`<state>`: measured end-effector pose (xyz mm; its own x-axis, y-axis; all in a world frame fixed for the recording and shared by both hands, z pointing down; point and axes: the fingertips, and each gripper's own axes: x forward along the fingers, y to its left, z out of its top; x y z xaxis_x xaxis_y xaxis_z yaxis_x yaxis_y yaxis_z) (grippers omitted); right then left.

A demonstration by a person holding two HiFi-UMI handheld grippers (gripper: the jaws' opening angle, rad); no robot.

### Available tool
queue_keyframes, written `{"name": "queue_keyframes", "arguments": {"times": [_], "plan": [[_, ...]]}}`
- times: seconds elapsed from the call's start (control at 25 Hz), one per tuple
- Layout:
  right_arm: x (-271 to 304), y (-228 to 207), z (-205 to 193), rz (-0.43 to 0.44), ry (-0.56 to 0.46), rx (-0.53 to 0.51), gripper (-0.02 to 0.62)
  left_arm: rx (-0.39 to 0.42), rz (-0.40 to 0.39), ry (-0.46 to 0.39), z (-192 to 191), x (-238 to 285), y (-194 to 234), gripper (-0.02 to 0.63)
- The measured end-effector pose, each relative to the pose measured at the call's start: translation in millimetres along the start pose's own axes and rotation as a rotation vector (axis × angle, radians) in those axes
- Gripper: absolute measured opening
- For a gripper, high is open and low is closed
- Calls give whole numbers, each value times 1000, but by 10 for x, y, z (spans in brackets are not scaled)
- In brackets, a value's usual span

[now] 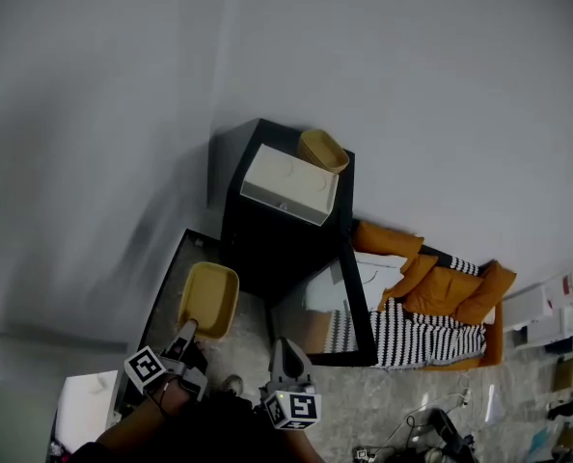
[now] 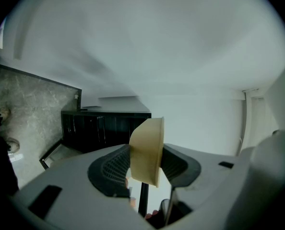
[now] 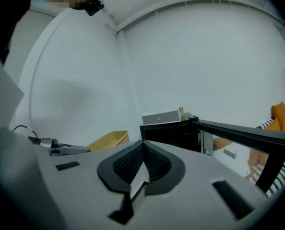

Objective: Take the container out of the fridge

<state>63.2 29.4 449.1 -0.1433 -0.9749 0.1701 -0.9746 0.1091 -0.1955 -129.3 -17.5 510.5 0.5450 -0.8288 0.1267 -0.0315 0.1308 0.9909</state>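
Note:
My left gripper (image 1: 189, 330) is shut on the rim of a yellow container (image 1: 209, 300), which hangs in the air to the left of the black mini fridge (image 1: 267, 244). In the left gripper view the container (image 2: 147, 150) stands edge-on between the dark pads, with the fridge (image 2: 104, 127) beyond it. The fridge's glass door (image 1: 349, 307) stands open to the right. My right gripper (image 1: 285, 347) is shut with nothing in it, in front of the fridge. The right gripper view shows the container (image 3: 109, 139) to its left and the fridge (image 3: 171, 134) ahead.
A white box (image 1: 288, 184) and a tan basket (image 1: 323, 149) sit on top of the fridge. Orange cushions and a striped cloth (image 1: 431, 312) lie to the right, with clutter (image 1: 547, 307) beyond. A pale wall rises behind. A white object (image 1: 84, 403) lies at the lower left.

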Motion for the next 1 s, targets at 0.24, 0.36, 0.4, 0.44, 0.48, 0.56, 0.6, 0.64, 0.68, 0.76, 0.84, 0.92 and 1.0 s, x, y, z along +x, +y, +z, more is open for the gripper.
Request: {"name": "queue_keyframes", "arguments": {"times": [0.24, 0.36, 0.4, 0.44, 0.48, 0.56, 0.6, 0.64, 0.68, 0.76, 0.84, 0.92, 1.0], "plan": [[-112, 155, -55, -20, 4, 0, 0, -4, -15, 19, 35, -122, 0, 178], [-127, 229, -54, -14, -3, -5, 0, -5, -43, 36, 21, -119, -62, 178], [-136, 246, -65, -13, -4, -5, 0, -9, -46, 39, 13, -128, -59, 178], [-145, 253, -73, -13, -6, -2, 0, -15, -44, 42, 2, -137, -49, 178], [-151, 255, -73, -14, -9, 1, 0, -21, -40, 44, -10, -144, -37, 178], [-151, 261, -51, -17, -11, -4, 0, -26, -32, 52, -27, -150, -21, 178], [-154, 264, -52, -17, -9, -8, 0, -28, -32, 55, -31, -153, -18, 178], [-161, 267, -61, -16, -9, -10, 0, -31, -33, 56, -32, -158, -16, 178], [-168, 269, -70, -15, -10, -12, 0, -34, -35, 55, -30, -164, -16, 178], [-174, 268, -81, -14, -14, -17, 0, -34, -39, 51, -15, -169, -17, 178], [-166, 267, -68, -14, -18, -21, 0, -30, -40, 48, -1, -159, -21, 178], [-155, 271, -58, -15, -22, -22, 0, -23, -42, 50, 3, -148, -20, 178], [-148, 277, -61, -14, -25, -20, 0, -24, -42, 50, 2, -148, -12, 178]]}}
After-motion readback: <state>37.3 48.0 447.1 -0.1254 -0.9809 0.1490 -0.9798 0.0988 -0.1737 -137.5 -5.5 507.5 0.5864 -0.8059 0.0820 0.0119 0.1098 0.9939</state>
